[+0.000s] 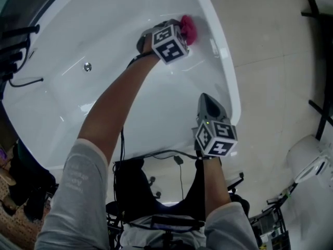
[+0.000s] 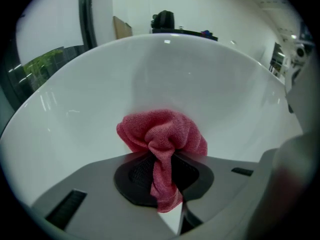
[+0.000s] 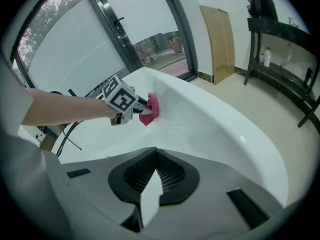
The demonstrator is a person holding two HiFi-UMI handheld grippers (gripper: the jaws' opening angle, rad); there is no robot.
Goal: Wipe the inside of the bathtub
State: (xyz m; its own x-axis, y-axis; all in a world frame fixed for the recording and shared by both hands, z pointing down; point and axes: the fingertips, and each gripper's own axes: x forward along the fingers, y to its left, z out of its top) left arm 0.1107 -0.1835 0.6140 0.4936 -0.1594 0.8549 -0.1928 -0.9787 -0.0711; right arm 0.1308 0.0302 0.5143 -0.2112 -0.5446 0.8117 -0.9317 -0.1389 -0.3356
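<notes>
Upper centre, the left gripper (image 1: pixel 180 32) clamps a crumpled pink terry cloth (image 1: pixel 189 28) against the glossy white bathtub (image 1: pixel 104 108) wall. Lower right, the right gripper (image 1: pixel 208 102) has its jaws together, empty.

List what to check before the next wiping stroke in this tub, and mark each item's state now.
1. Grip on the pink cloth: ok. The left claw is shut on its bunched tail.
2. Cloth on the bathtub inner wall: ok. In the right gripper view it lies against the wall just below the rim. How firmly it presses, cannot tell.
3. Cloth spread for coverage: not ok. It is a tight wad, not opened flat.
4. Right claw out of the way: ok. It is shut, empty and well apart from the cloth.
5. Wall around the cloth free of things: ok. Only bare white surface shows there.
</notes>
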